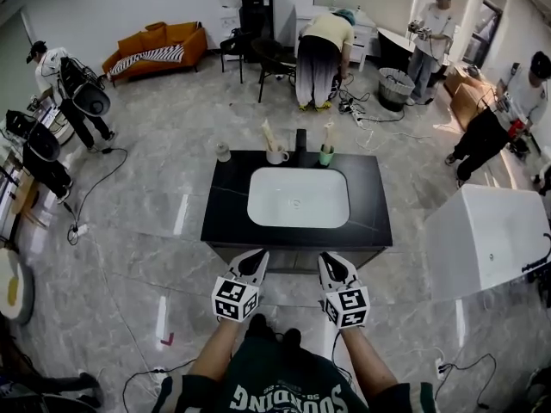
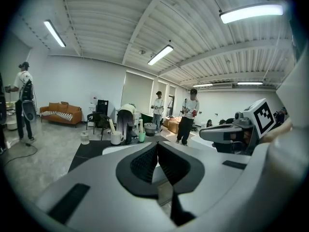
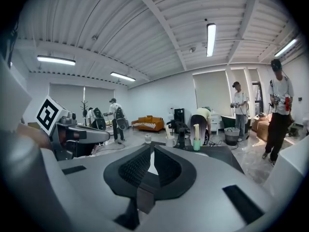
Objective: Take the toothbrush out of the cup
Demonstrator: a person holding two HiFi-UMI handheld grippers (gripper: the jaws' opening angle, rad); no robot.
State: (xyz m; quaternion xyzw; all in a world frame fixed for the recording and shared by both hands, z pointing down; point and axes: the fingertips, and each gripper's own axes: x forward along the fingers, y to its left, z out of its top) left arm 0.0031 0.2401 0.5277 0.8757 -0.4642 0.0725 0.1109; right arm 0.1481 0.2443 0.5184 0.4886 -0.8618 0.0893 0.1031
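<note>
The black counter (image 1: 225,205) with its white basin (image 1: 297,198) is faced from the near edge. There the left gripper (image 1: 260,255) and the right gripper (image 1: 326,257) are held side by side, both with jaws closed on nothing. At the far edge, either side of the faucet (image 1: 300,139), a white mug (image 1: 276,155) and a green cup (image 1: 326,155) are stood. A tilted pale stick (image 1: 268,133) is seen in the mug and an upright pale stick (image 1: 328,134) in the cup; which one is the toothbrush cannot be settled.

The wrong vessel could therefore be chosen. Either could also be tipped or lifted along if its stick is pulled at a slant while nothing steadies it. Whichever it is, the toothbrush is placed well apart from both grippers, beyond the basin.
</note>
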